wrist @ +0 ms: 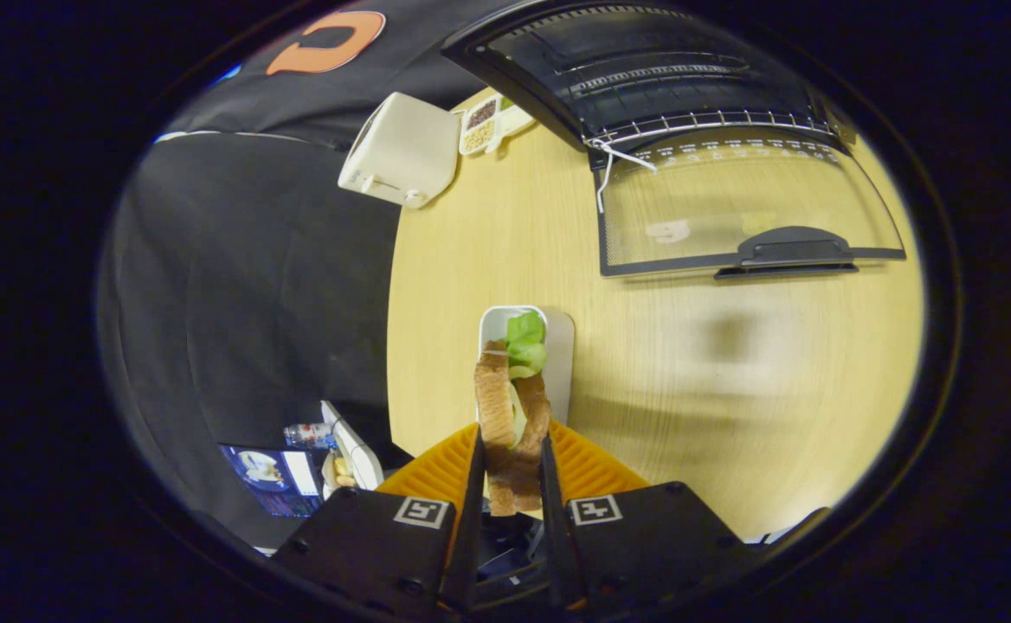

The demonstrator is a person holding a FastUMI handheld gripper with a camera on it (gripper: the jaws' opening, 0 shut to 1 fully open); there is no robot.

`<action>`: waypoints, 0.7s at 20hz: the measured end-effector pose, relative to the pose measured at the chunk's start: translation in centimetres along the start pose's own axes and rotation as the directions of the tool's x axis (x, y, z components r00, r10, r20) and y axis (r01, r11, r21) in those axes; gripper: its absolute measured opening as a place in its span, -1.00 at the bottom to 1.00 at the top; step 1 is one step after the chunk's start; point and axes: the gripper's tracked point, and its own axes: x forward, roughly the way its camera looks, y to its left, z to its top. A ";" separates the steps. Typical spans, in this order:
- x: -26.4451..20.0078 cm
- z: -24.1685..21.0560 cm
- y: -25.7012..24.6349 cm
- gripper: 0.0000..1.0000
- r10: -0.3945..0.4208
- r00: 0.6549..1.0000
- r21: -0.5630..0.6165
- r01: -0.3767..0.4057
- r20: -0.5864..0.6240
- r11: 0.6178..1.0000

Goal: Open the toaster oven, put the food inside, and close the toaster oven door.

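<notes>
Tongs [512, 467] clamped on upright sandwich [511, 415], above white tray [557, 346].

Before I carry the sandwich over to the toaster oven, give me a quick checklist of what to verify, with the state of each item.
1. Grip: gripper shut on the sandwich, both fingers pressing its bread slices: ok.
2. Sandwich lifted off the white tray behind it: cannot tell.
3. Filling: lettuce sticks out at the sandwich's far end and might slip: not ok.
4. Toaster oven door folded down flat on the table: ok.
5. Wire rack at the oven mouth looks bare: ok.
6. Path over the wooden table from sandwich to door, nothing in between: ok.
</notes>
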 end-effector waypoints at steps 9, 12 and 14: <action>-9.8 2.5 3.6 -0.35 0.158 0.966 0.065 -0.174 0.206 0.983; -13.7 6.7 1.6 -0.35 0.129 0.898 0.100 -0.188 0.421 0.977; -15.8 9.5 -0.6 -0.36 0.104 0.836 0.156 -0.220 0.539 0.963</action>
